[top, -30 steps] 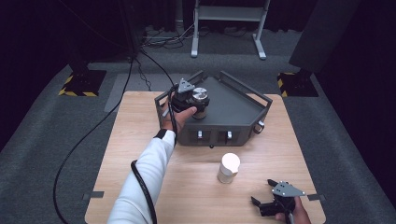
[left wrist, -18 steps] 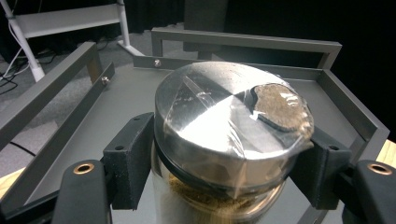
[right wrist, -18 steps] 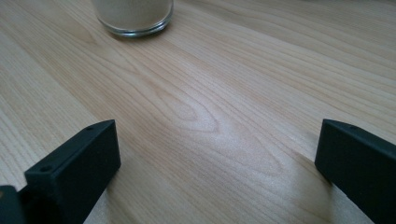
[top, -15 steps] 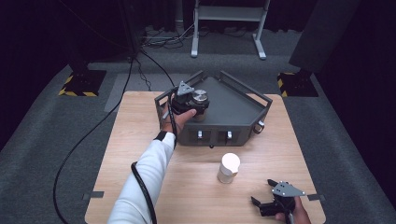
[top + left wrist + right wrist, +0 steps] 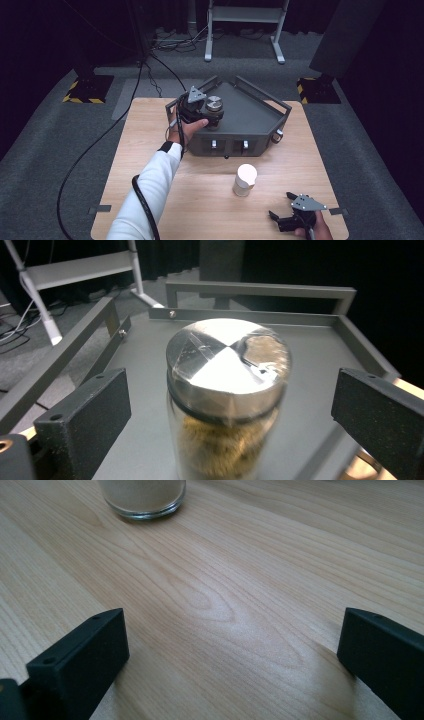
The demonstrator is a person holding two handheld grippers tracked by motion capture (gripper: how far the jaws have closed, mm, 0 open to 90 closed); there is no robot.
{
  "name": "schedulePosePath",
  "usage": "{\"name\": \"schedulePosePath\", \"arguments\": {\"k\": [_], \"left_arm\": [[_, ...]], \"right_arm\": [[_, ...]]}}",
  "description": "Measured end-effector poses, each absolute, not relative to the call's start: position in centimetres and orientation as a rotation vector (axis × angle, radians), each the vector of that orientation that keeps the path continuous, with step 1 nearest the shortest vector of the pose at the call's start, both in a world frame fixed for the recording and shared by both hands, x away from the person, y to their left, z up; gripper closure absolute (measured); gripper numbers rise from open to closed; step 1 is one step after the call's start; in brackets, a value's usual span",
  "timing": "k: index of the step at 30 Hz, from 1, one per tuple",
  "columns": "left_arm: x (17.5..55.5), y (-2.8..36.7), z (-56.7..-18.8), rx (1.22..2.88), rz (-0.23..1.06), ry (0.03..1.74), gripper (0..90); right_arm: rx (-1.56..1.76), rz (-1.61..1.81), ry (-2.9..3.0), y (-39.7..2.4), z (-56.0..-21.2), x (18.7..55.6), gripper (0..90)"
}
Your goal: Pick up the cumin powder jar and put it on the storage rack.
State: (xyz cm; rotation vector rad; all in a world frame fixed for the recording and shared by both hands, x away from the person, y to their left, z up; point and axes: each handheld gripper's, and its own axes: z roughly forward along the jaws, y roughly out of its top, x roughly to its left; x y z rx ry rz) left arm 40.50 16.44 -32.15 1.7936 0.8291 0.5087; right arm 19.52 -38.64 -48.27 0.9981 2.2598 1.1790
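Note:
A glass jar [image 5: 227, 390] with a shiny metal lid and brown contents stands on the grey metal tray [image 5: 250, 112], near its left corner. My left gripper [image 5: 232, 395] is open around it. Its jaws have just been opening, and both pads [image 5: 90, 410] now stand clear of the glass. From above, the left gripper [image 5: 205, 113] sits at the tray's left edge beside the jar [image 5: 214, 104]. My right gripper [image 5: 281, 208] rests open near the table's front right corner with nothing between its jaws [image 5: 232, 640].
A second jar [image 5: 245, 179] with a white lid stands on the wooden table [image 5: 150, 130] in front of the tray; its glass base [image 5: 142, 497] lies just ahead of the right gripper. The tray has raised rails [image 5: 260, 289] around its edges.
The left gripper's jaws have opened off the metal-lidded jar, which now stands free on the tray. The right gripper has stayed put.

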Motion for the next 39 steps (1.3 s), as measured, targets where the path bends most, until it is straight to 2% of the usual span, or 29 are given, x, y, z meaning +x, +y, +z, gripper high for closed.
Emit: {"name": "schedulePosePath", "arguments": {"k": [6,14,25,39], "left_arm": [[38.4,17.5,-30.8,1.82,0.57,0.794,1.6],[35.6,19.2,-30.7,1.79,0.577,0.772,1.6],[32.2,20.7,-32.4,1.771,0.537,0.738,1.6],[29.1,22.3,-35.3,1.787,0.571,0.754,1.6]], "right_arm": [[0.993,1.181,2.265,-38.7,-48.3,19.6,0.0],[0.987,1.183,2.268,-38.7,-48.3,19.7,0.0],[0.986,1.183,2.268,-38.7,-48.3,19.7,0.0],[0.983,1.181,2.265,-38.6,-48.3,19.6,0.0]]}}
